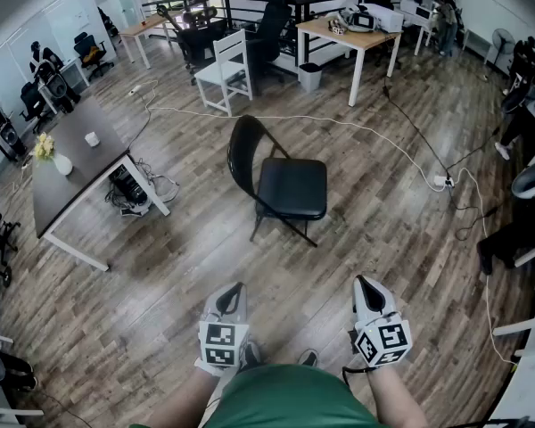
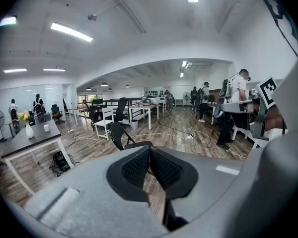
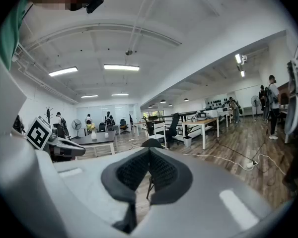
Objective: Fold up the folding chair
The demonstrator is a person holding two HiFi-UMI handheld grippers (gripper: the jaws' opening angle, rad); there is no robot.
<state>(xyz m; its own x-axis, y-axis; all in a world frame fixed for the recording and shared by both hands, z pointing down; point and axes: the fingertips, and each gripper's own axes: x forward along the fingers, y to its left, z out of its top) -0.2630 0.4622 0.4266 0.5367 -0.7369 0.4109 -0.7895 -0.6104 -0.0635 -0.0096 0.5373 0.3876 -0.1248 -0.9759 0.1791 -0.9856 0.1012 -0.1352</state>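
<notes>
Open folding chair (image 1: 290,185) well ahead of left gripper (image 1: 234,290) and right gripper (image 1: 365,283), both jaws pressed together, empty; likely rigid, weighty: grip backrest (image 1: 242,152) rim.

The wood-plank floor (image 1: 160,266) carries a black folding chair (image 1: 281,185), standing open on its legs. Behind that chair a white cable (image 1: 339,121) snakes across the planks to a power strip (image 1: 443,182) on its right. A dark table (image 1: 76,163) stands to its left and a white wooden chair (image 1: 226,71) farther behind.

Right hand-held gripper (image 3: 149,151) with jaws together, empty, black folding chair (image 3: 152,143) beyond its tips
</notes>
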